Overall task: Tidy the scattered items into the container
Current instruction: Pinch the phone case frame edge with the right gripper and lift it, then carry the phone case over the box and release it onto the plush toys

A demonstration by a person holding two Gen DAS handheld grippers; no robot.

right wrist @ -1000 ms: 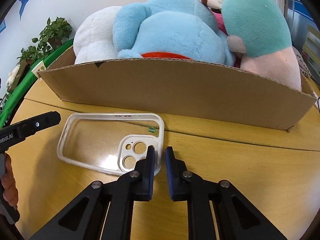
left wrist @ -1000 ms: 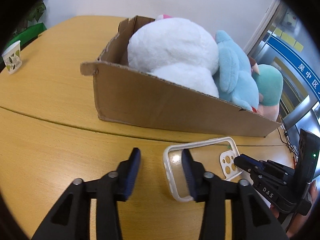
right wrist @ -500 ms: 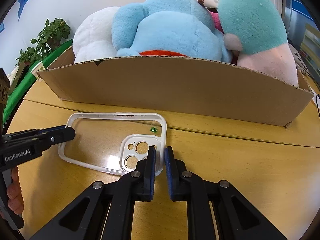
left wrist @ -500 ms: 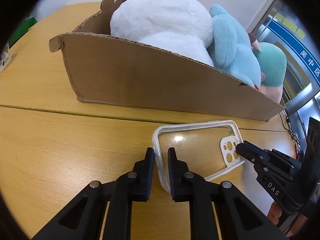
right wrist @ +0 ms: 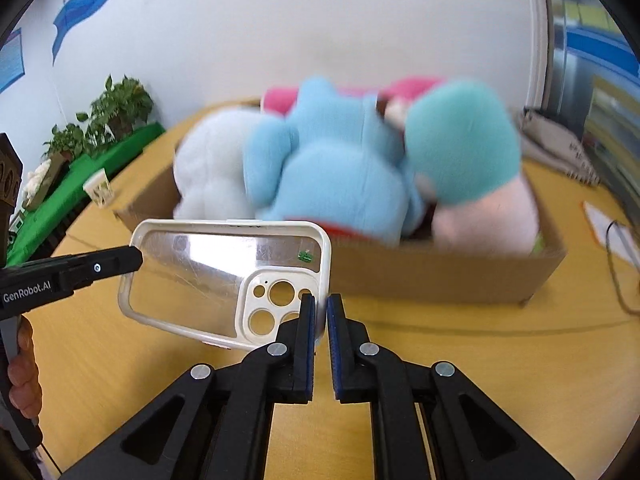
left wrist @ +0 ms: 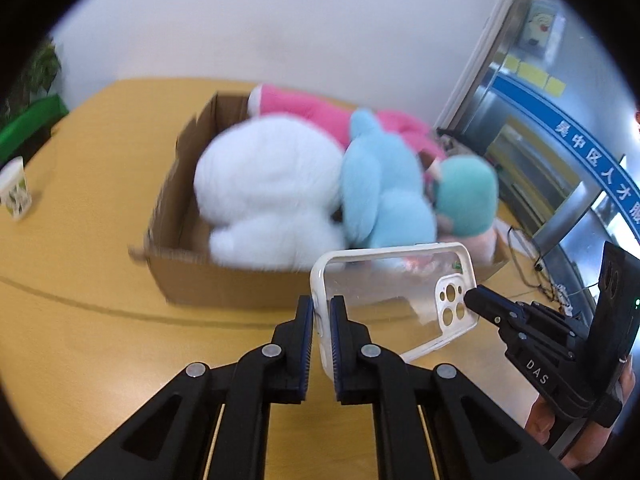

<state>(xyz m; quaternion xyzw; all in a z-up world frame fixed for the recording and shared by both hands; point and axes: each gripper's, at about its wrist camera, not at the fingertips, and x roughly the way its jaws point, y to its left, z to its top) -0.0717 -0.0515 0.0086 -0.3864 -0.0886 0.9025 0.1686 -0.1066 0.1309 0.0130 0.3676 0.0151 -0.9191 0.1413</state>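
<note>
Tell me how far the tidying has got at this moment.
Done: plush toys fill the cardboard box. In hand: left gripper and right gripper each pinch an end of the clear phone case, held above the table. Left: dropping it in the box.

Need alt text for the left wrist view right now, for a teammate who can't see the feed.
The left claw grips one end of a clear phone case and the right claw grips the other, holding it above the wooden table. Behind it sits a cardboard box packed with plush toys.
</note>
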